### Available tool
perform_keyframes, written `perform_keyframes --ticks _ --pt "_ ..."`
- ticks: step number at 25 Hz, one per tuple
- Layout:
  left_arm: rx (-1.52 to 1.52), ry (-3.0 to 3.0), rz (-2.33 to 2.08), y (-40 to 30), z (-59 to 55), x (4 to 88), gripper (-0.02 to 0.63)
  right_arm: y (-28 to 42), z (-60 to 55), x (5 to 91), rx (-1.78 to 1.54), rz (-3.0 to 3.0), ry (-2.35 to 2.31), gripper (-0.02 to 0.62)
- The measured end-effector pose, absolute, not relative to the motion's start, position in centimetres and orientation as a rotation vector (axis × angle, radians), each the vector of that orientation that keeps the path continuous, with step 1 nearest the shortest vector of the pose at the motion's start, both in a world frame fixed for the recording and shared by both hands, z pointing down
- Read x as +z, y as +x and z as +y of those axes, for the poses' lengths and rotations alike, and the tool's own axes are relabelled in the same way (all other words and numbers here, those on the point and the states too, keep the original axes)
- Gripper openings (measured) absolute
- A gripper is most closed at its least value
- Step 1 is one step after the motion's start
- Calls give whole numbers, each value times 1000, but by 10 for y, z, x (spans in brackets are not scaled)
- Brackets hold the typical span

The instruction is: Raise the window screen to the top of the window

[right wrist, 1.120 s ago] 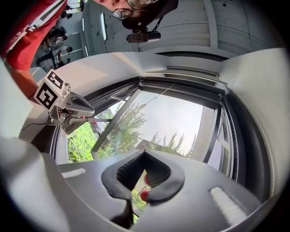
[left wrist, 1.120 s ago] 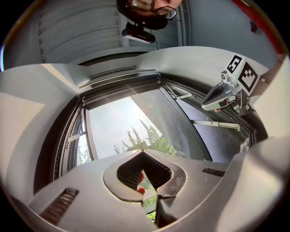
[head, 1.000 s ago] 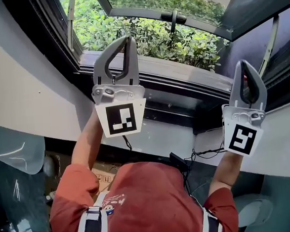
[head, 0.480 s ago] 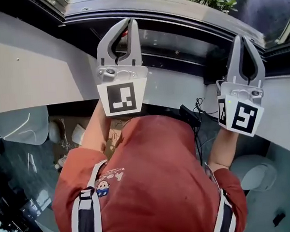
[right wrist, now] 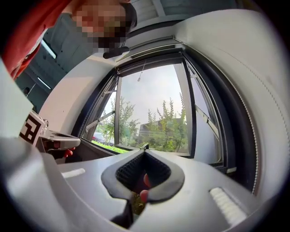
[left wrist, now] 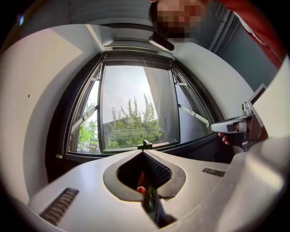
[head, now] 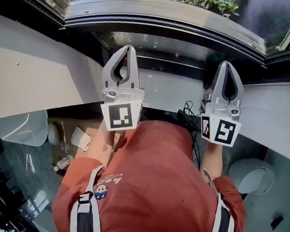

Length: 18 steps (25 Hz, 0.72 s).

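Facing one window [left wrist: 136, 106]: left hand-held gripper [head: 129, 48], right hand-held gripper [head: 225, 64], both pressed together, empty.

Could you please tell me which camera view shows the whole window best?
The left gripper view: the window stands whole, sill to top, near centre. The right gripper view shows it whole too, but tilted; the head view catches only its lower frame.
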State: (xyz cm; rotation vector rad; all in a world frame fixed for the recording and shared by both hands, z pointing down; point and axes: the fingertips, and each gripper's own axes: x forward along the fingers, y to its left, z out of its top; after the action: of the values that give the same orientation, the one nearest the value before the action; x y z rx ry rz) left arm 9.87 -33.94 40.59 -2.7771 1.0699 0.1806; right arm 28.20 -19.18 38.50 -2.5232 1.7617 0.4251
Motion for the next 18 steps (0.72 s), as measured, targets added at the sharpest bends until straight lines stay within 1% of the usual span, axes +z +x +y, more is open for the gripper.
perform_keyframes --ticks 6,18 --pt "182 -2777 1077 96 -342 410 5 287 -194 404 374 1743 -2579 9" --pt "184 -2767 1059 105 -343 405 5 287 -203 403 377 1797 -2582 10"
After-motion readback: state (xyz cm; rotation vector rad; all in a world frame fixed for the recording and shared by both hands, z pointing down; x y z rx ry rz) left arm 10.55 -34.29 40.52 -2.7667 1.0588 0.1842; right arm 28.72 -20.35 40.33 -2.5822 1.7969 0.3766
